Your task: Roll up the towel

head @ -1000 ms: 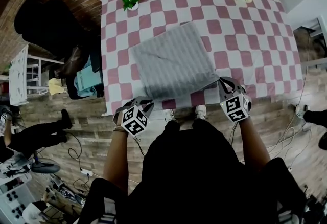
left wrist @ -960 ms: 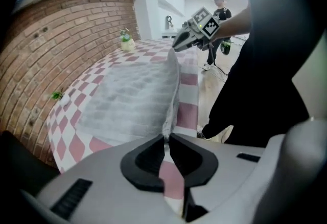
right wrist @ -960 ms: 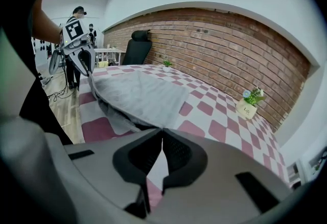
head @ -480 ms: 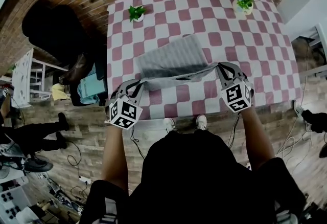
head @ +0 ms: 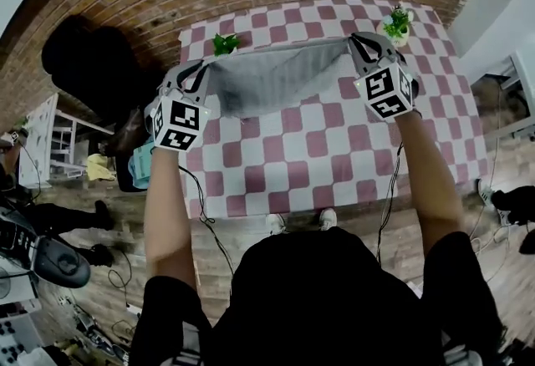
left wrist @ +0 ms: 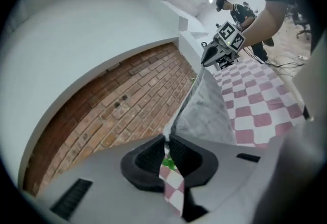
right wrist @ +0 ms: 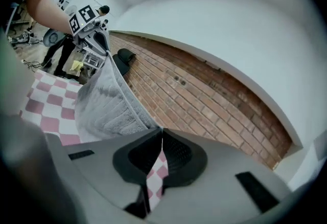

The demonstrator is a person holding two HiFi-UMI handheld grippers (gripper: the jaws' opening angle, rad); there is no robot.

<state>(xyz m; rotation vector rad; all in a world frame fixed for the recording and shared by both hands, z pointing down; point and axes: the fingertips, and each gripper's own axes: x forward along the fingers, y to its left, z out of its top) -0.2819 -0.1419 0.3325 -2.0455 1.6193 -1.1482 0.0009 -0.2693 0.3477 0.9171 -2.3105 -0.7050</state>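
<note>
head view: the grey ribbed cloth towel (head: pixel 272 82) hangs in the air over the far half of the table with the pink-and-white checked cloth (head: pixel 318 160), toward 12 o'clock from the person. the left gripper (head: pixel 204 67) pinches its corner at 10 o'clock and the right gripper (head: pixel 352 39) pinches the corner at 1 o'clock. the top edge runs taut between them, while the body sags and bellies below. a small green potted plant (head: pixel 224 43) stands just beyond the left corner, and a second potted plant in a pale pot (head: pixel 397 22) stands close by the right gripper.

left gripper view: the jaws are closed on a thin pinch of the towel's edge. the cloth runs away toward 1 o'clock, to the other tool.

right gripper view: the jaws are pressed together on the corner. the towel stretches off toward 10 o'clock.

handling, as i judge it: the towel looks soft, light and quite limp, and it folds wherever nothing holds it up. its ribbed pile should sit firmly in the pads, so slipping seems unlikely, and it is not fragile. for rolling it likely wants laying flat, then taking by both corners of one edge, evenly, so the roll stays straight. the loose lower edge could brush a plant.
</note>
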